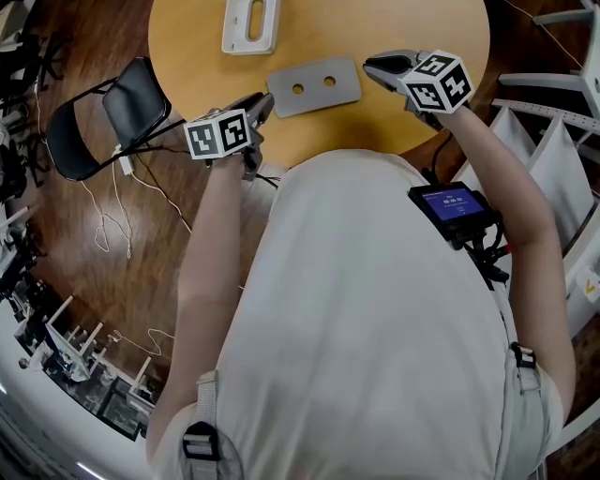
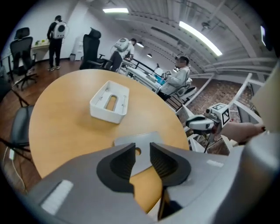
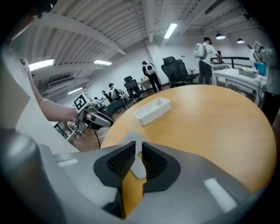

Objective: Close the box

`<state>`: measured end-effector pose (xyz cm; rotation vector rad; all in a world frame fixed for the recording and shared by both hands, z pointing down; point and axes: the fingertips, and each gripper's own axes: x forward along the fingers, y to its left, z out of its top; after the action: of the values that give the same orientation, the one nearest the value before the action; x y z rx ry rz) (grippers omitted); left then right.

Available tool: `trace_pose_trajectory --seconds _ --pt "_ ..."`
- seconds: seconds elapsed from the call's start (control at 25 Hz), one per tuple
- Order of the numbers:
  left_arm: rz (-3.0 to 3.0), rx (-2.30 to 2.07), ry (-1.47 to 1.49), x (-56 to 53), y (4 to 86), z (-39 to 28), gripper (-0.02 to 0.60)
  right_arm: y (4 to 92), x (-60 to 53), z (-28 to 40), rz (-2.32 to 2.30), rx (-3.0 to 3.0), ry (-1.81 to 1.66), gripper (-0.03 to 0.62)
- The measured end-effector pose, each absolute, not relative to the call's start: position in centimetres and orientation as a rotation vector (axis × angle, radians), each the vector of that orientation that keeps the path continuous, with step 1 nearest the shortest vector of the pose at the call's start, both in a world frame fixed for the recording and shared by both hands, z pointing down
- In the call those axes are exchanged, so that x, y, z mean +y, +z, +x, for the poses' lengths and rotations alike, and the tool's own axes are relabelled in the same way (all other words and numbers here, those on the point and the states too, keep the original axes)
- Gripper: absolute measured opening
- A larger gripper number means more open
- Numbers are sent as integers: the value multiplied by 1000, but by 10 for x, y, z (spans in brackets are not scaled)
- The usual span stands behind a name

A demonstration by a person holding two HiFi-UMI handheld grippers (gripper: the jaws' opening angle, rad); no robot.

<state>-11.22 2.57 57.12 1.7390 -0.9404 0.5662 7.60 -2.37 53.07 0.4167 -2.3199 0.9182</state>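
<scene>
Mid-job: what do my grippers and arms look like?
Grey shells on left gripper and right gripper, black ribbed pads, each with a white cube bearing black square markers. Pale short-sleeved shirt; dark blue-screened device with cables on the right forearm.

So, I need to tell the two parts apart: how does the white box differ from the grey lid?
The white box has raised walls and a hollow inside; the grey lid is a flat plate with two round holes. The box sits farther from the person, the lid nearer. Both rest on the round table, apart.
</scene>
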Motion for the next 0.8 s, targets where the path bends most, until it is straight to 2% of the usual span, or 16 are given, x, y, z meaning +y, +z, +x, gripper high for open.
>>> trace_pose_trajectory --seconds 0.12,0.24,0.4,0.64,0.8 --pt "1664 -925 512 38 582 -114 205 557 -9 87 430 -2190 1064 81" --pt "1579 -903 374 47 589 -105 259 575 9 91 413 -2116 1191 100" --pt "1495 -928 340 59 601 -106 259 588 18 95 438 -2065 1317 100" --pt "1445 -982 562 76 620 -106 231 601 26 105 490 -1961 1403 95" --pt "1424 -952 557 78 619 -96 221 607 36 107 477 -1889 1446 98"
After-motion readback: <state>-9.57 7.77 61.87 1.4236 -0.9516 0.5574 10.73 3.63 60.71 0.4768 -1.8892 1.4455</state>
